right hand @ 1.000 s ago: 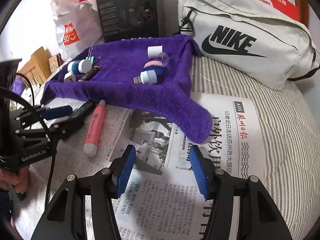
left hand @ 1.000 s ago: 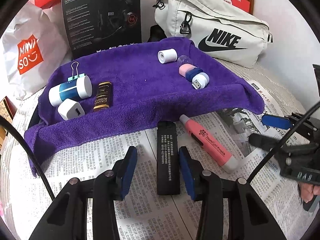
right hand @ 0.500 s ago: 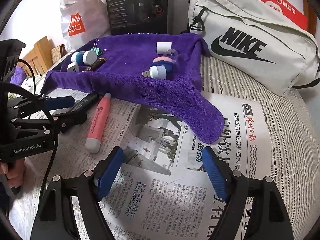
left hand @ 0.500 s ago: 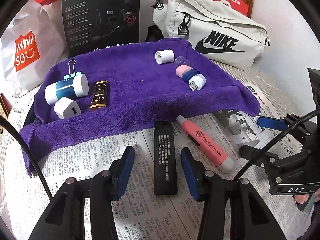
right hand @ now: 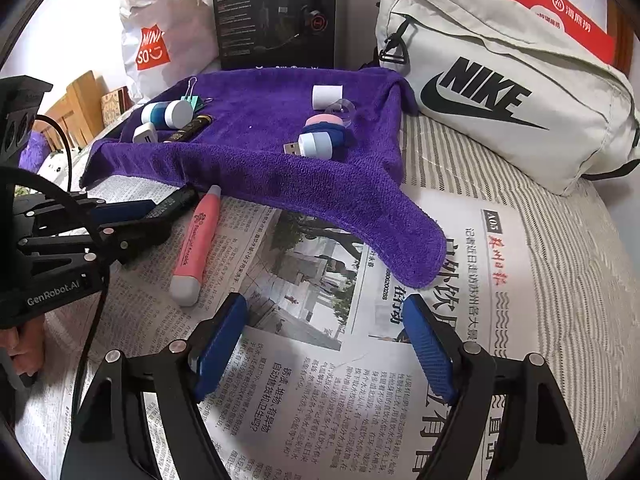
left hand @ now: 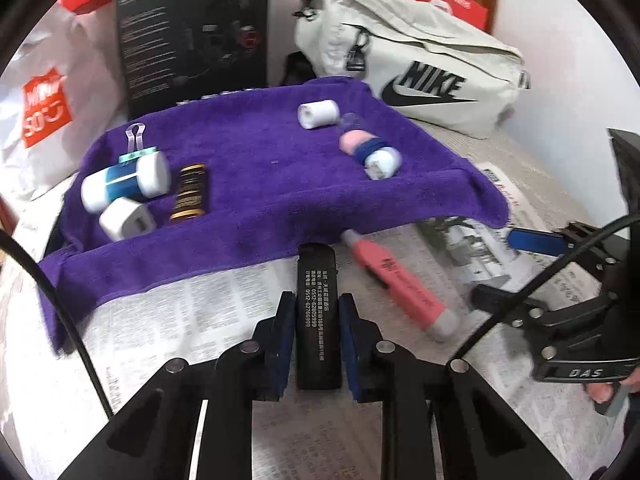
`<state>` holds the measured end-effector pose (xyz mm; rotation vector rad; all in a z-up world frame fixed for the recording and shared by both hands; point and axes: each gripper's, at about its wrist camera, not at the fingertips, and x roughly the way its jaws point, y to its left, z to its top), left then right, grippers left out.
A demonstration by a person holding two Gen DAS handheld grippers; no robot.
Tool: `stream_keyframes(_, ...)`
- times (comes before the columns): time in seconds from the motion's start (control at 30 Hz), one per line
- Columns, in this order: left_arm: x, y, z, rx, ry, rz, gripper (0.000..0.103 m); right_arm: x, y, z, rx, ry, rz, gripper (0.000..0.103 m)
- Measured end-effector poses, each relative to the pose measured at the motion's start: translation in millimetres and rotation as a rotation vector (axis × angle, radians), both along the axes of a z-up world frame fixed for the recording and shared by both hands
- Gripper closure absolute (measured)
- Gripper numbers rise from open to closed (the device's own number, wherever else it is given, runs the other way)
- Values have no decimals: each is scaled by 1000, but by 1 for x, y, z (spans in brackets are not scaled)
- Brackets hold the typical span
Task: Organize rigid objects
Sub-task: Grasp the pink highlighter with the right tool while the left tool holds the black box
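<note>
The left hand-held gripper [left hand: 318, 344] is clamped on a black printed stick [left hand: 319, 312] lying on newspaper [left hand: 168, 320]; its far tip, at twelve o'clock, hides beneath the purple towel [left hand: 260, 160]. The right hand-held gripper [right hand: 326, 340], jaws closing, holds nothing. The left view is blurred.

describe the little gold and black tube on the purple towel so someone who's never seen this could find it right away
Start at the purple towel spread over the newspaper. At its left end lies a cluster: a blue-and-white cylinder, a white charger cube and a clip. The tube lies just right of these, and it is the only dark, gold-lettered piece among white and blue ones.
</note>
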<state>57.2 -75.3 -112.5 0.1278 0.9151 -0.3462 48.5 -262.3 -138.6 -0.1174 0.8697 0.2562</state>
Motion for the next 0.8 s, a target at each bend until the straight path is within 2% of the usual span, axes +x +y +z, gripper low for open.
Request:
stream_keyframes(0.07, -3, 2, 1, 24, -1, -2, 82, -1, 2, 4, -5, 1, 22, 41)
stream_keyframes(0.1, -4, 5, 1, 35, 3, 0, 82, -2, 3, 7, -9, -6, 27, 42)
stream_keyframes(0.37, -11, 48, 1, 47, 21, 98, 82, -2, 32, 30, 59, -44, 146, 42)
stream_keyframes(0.53, -15, 66, 1, 42, 20, 138, 82, 5, 63, 23, 5, -41, 223, 42)
stream_keyframes(0.63, -17, 74, 1, 34, 22, 155, 82, 11, 69, 15, 7, -24, 241, 43)
stream_keyframes(0.7, -18, 79, 1, 27, 22, 163, 82, 13, 72, 12, 3, -16, 248, 49)
stream_keyframes(0.77, -19, 83, 1, 20, 21, 166, 82, 16, 76, 7, -3, -3, 246, 65)
stream_keyframes(0.8, -19, 85, 1, 16, 22, 169, 82, 18, 77, 6, -1, -5, 243, 67)
